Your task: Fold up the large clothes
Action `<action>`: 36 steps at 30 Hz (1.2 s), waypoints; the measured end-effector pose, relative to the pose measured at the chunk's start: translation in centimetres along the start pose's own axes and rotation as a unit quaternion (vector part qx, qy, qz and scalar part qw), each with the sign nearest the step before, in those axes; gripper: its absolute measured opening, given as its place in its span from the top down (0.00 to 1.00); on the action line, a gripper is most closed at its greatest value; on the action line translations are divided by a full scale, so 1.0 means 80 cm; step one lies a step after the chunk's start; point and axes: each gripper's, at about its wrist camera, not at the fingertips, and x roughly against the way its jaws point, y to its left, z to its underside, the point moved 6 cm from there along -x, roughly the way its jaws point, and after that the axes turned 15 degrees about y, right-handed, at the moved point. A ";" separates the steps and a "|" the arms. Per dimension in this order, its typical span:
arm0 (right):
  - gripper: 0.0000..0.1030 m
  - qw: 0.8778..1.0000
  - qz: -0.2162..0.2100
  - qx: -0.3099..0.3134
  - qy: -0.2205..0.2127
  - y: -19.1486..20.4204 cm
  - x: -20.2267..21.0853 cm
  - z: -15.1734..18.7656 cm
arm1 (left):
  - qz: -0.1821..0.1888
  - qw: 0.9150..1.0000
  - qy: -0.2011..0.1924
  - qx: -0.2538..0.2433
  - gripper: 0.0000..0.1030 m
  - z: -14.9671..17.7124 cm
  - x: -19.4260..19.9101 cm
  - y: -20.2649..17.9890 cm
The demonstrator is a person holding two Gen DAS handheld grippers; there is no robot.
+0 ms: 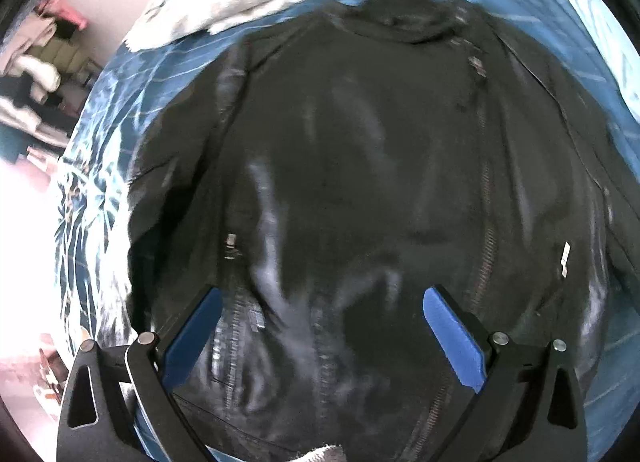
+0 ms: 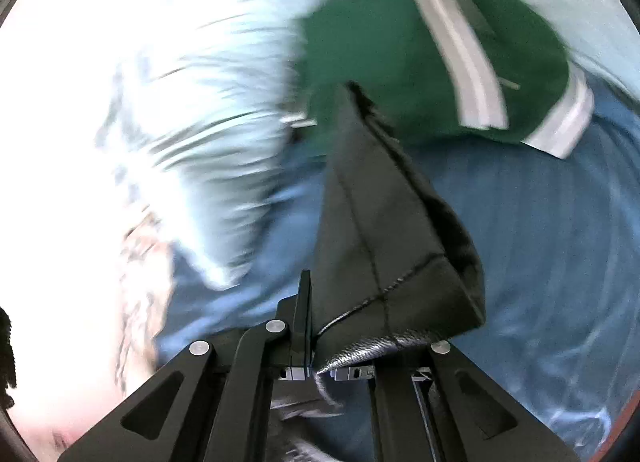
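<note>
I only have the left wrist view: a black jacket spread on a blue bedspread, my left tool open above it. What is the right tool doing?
Observer: The right tool is shut on a corner of black fabric, which drapes up and over it. It may be part of the jacket, but I cannot tell.
Operator: Anything else lying near that side?
Observer: Yes, a green garment with white stripes lies on the blue bedspread, beyond the held fabric.
Operator: Is the right view sharp?
Observer: No, it is heavily blurred, especially the pale bedding on its left.
</note>
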 end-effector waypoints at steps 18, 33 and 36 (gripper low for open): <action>0.91 0.796 0.127 0.522 0.279 0.378 -0.427 0.497 | -0.024 0.975 0.017 0.218 0.00 0.014 -0.044 0.318; 0.33 0.809 0.117 0.423 0.390 0.265 -0.296 0.502 | 0.240 0.854 0.149 0.436 0.01 0.271 -0.123 0.420; 0.33 0.813 0.140 0.396 0.404 0.211 -0.268 0.496 | 0.343 0.788 0.149 0.490 0.01 0.284 -0.160 0.395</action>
